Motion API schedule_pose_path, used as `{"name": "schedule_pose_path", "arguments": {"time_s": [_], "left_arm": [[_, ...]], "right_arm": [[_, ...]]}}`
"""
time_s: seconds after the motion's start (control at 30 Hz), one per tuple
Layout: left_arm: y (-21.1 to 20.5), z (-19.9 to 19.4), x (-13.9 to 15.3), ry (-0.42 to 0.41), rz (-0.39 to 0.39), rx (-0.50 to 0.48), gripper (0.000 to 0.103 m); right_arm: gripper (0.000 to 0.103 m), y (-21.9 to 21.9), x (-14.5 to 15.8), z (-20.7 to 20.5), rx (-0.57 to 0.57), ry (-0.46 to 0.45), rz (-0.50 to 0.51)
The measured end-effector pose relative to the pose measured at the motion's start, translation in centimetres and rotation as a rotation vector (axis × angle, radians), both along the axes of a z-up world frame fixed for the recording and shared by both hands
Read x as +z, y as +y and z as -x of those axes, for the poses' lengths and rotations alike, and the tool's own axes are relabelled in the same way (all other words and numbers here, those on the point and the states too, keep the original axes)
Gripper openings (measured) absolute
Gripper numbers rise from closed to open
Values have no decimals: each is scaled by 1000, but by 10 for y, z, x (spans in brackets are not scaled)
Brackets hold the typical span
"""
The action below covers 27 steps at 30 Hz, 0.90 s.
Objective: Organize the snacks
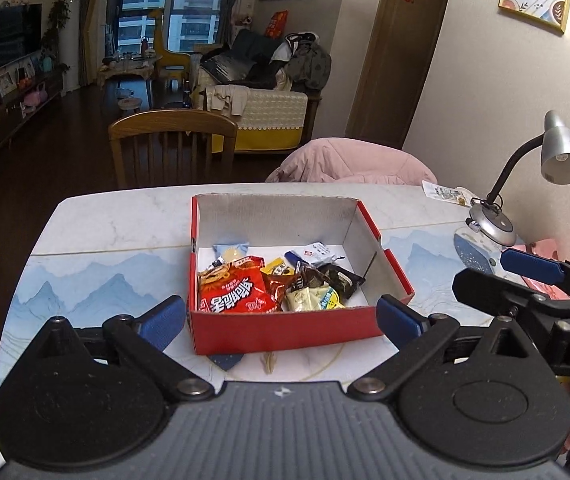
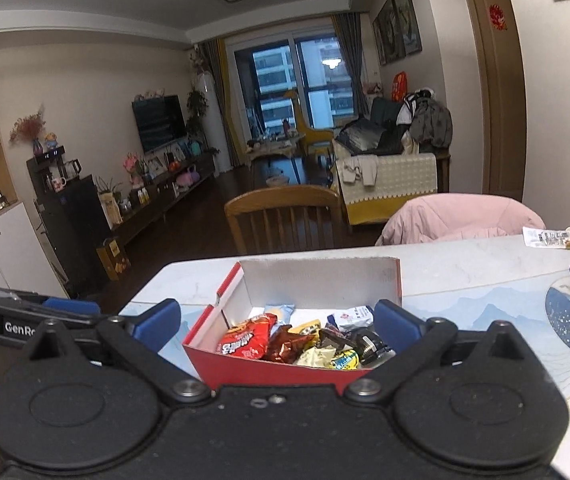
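A red cardboard box point(image 1: 285, 330) sits on the table and holds several snack packets, among them a red chips bag point(image 1: 235, 290), a pale green packet point(image 1: 313, 298) and a white packet point(image 1: 319, 253). My left gripper point(image 1: 281, 316) is open and empty, its blue fingers on either side of the box's near wall. My right gripper point(image 2: 277, 324) is open and empty, just short of the same box point(image 2: 269, 372); the red chips bag point(image 2: 247, 338) lies in it. The right gripper also shows at the right edge of the left wrist view.
The marble table point(image 1: 117, 232) has blue mountain placemats. A silver desk lamp point(image 1: 561, 156) stands at the right, with a small wrapper point(image 1: 447, 193) behind it. A wooden chair point(image 1: 173, 148) and a chair with a pink jacket point(image 1: 349, 162) stand at the far side.
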<state>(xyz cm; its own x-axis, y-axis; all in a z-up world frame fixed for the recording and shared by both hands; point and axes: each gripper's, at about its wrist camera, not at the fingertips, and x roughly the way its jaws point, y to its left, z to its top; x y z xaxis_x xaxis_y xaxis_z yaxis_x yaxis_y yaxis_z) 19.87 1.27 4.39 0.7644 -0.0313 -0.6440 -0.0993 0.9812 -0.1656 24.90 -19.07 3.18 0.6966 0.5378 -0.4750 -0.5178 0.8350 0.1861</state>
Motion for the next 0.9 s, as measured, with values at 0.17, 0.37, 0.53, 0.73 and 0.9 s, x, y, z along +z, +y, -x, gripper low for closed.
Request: {"name": "schedule_pose_path", "arguments": {"time_s": [0.17,0.37,0.53,0.73,0.9], "left_arm": [[5,12,2,-6,22,35,102],[9,17,2,-6,25,56,102],[9,20,1,2,15,55,102],[7,24,0,-2,5,45,102],[6,26,0,-7,-1,35,102]], "right_arm": [[103,5,2,10,-26,-44,20],[103,5,1,15,-17,-31,15],[103,3,-1,15,-40,-13,7],[103,2,-6,19,-59,6,2],[103,2,-8,21,-73,10,4]]}}
